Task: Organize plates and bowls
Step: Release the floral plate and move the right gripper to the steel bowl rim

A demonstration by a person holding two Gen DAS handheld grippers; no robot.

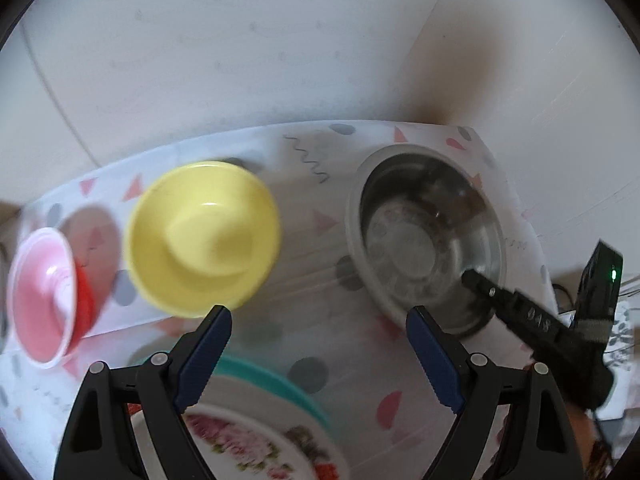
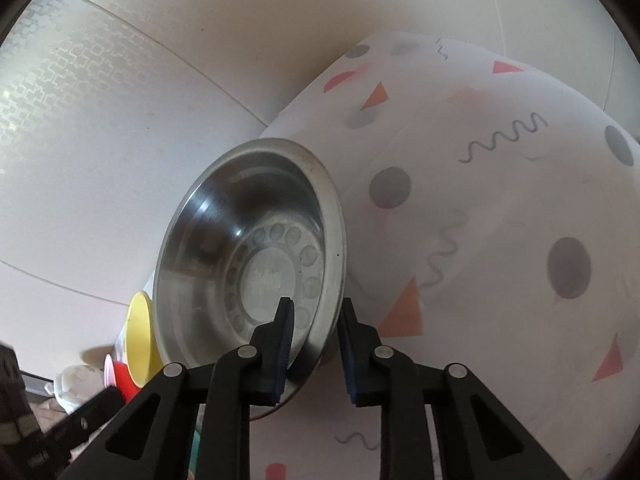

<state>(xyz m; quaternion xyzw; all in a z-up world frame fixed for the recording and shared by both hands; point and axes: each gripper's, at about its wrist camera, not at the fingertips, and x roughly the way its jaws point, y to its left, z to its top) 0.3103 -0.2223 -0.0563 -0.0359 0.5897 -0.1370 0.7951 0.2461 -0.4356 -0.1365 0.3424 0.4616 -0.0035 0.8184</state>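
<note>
Right hand-held gripper point(image 2: 314, 336) straddles the near rim of the steel bowl point(image 2: 256, 248) on the table point(image 2: 500, 208), jaws not visibly clamped, while the left hand-held gripper point(image 1: 320, 344) hangs spread; next, probably, pinch and lift toward the yellow bowl point(image 1: 204, 236).

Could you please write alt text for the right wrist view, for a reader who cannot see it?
The right claw straddles the near rim of a steel bowl, one finger inside and one outside, on a white tablecloth printed with dots, triangles and squiggles. At lower left, a yellow bowl shows edge-on behind the steel one.
</note>
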